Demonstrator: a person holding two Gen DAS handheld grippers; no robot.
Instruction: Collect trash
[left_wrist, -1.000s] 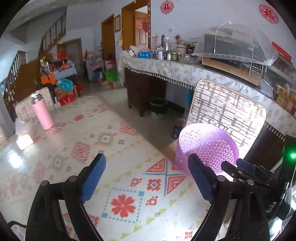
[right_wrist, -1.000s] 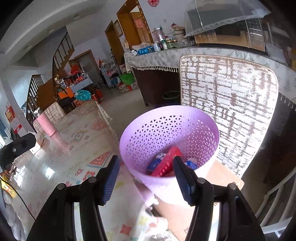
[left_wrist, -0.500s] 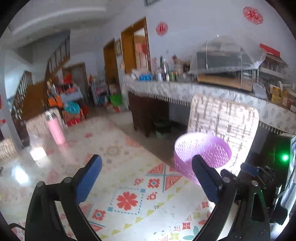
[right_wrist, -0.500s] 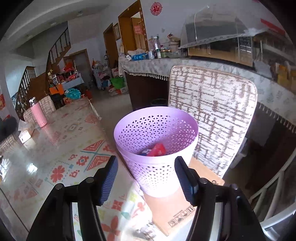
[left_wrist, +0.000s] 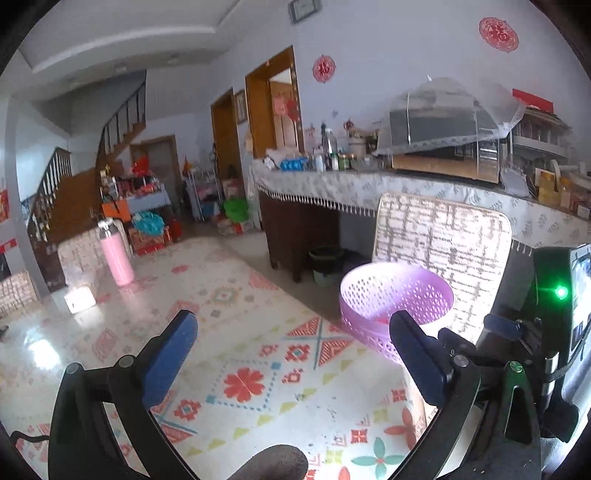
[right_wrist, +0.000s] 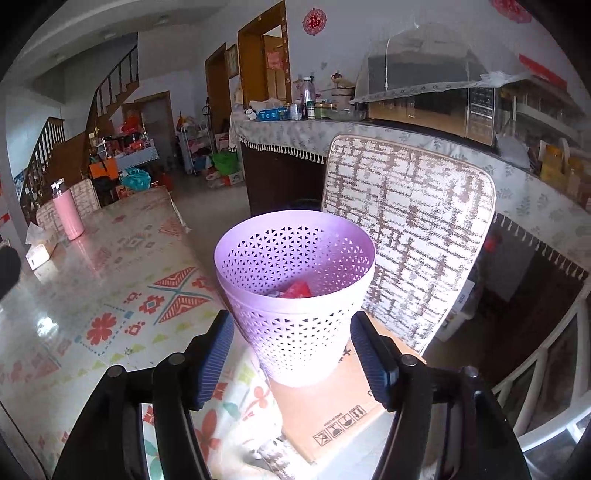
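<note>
A purple perforated trash basket (right_wrist: 295, 295) stands on a cardboard box (right_wrist: 328, 413) beside the table, with red trash (right_wrist: 295, 290) inside it. My right gripper (right_wrist: 295, 354) is open and empty, its blue pads on either side of the basket's lower wall, a little in front of it. My left gripper (left_wrist: 295, 354) is open and empty above the patterned tablecloth (left_wrist: 251, 380). The basket (left_wrist: 391, 302) shows to the right in the left wrist view, partly behind the right pad.
A chair with a woven cushion (right_wrist: 410, 229) stands behind the basket. A pink bottle (left_wrist: 116, 254) and a tissue box (left_wrist: 79, 299) sit at the table's far left. A counter with bottles and a microwave (right_wrist: 428, 103) runs along the wall.
Both grippers have pulled back and tilted up from the basket. The basket now sits lower and further off in both views. Both stay open.
</note>
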